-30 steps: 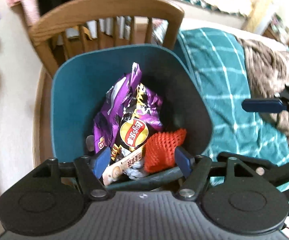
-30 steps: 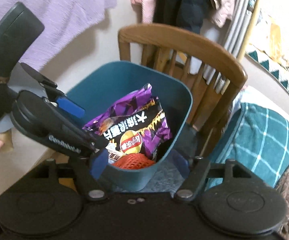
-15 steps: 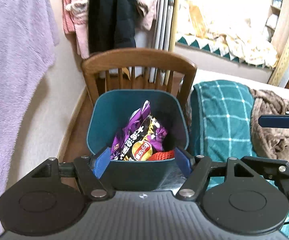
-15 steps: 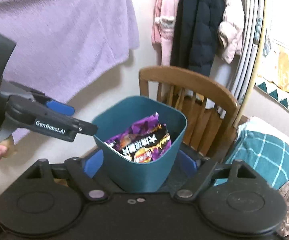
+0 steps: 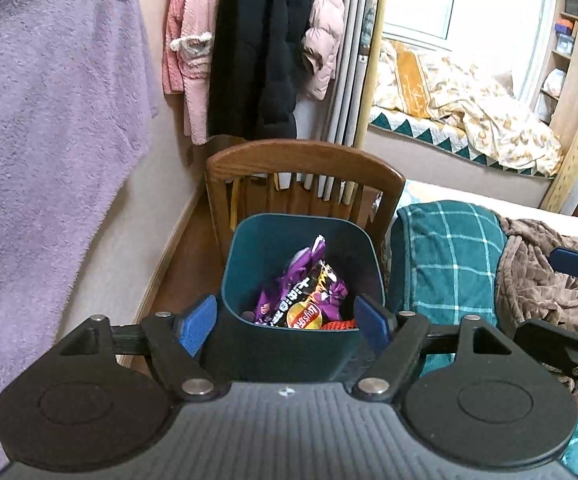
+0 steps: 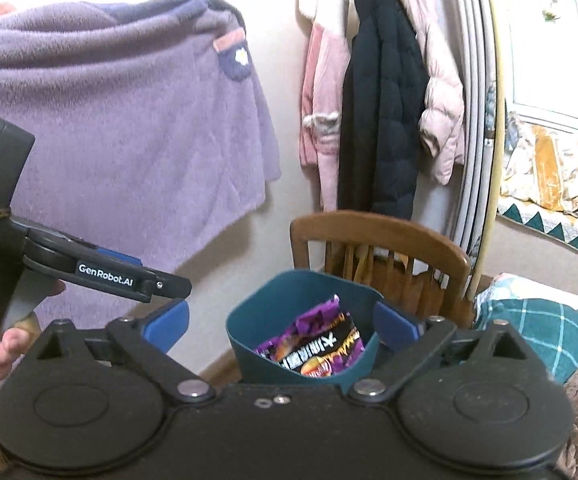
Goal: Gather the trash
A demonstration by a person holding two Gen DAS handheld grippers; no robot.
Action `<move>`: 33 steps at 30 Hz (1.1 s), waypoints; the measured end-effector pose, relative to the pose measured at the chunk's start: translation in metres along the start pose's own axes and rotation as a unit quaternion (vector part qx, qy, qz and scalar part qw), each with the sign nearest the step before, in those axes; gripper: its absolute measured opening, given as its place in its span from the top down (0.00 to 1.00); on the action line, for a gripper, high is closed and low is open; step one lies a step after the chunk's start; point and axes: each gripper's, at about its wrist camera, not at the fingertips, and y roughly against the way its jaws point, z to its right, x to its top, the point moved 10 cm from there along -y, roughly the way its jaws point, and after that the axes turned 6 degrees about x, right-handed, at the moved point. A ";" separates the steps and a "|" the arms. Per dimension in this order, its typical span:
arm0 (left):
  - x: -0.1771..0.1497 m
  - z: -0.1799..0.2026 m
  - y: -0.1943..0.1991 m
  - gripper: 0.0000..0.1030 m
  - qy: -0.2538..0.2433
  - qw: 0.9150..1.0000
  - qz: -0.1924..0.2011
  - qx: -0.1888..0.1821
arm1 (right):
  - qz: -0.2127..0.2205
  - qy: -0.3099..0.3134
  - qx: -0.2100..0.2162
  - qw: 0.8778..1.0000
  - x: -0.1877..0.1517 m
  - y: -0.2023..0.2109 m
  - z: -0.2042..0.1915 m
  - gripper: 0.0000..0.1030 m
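A teal trash bin (image 5: 265,236) stands on a wooden chair (image 5: 301,160); it also shows in the right wrist view (image 6: 273,300). Inside lie a purple chip bag (image 5: 309,292), also seen in the right wrist view (image 6: 317,340), and a red-orange net (image 5: 337,325). My left gripper (image 5: 285,322) is open and empty, held back above the bin's near side. My right gripper (image 6: 283,324) is open and empty, also back from the bin. The left gripper's side shows at the left of the right wrist view (image 6: 121,276).
A purple fleece blanket (image 5: 41,140) hangs on the left wall. Coats (image 5: 261,48) hang behind the chair. A bed with a teal checked blanket (image 5: 445,256) and a brown throw (image 5: 545,276) lies to the right. A second bed (image 5: 469,116) is farther back.
Both grippers have pulled up and back from the bin, which looks smaller and lower in both views. More wall, coats and room are in view. Both stay open.
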 end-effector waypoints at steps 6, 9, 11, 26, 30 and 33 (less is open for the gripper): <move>0.002 -0.020 0.011 0.22 -0.013 1.000 0.012 -0.021 | 0.020 -0.026 -0.012 0.999 0.010 0.003 -0.022 0.00; 0.000 -0.026 0.013 0.20 -0.021 0.999 0.016 -0.039 | 0.030 -0.033 -0.030 0.999 0.013 0.003 -0.031 0.00; -0.001 -0.030 0.014 0.15 -0.022 0.998 0.017 -0.048 | 0.032 -0.041 -0.044 0.998 0.013 0.002 -0.037 0.00; -0.005 -0.043 0.025 0.01 -0.033 0.995 0.031 -0.085 | 0.051 -0.059 -0.128 0.989 0.009 0.000 -0.059 0.00; -0.006 -0.042 0.027 0.01 -0.044 0.995 0.033 -0.083 | 0.051 -0.071 -0.119 0.989 0.011 -0.005 -0.059 0.00; -0.007 -0.044 0.029 0.01 -0.047 0.995 0.035 -0.080 | 0.051 -0.074 -0.119 0.989 0.010 -0.007 -0.062 0.00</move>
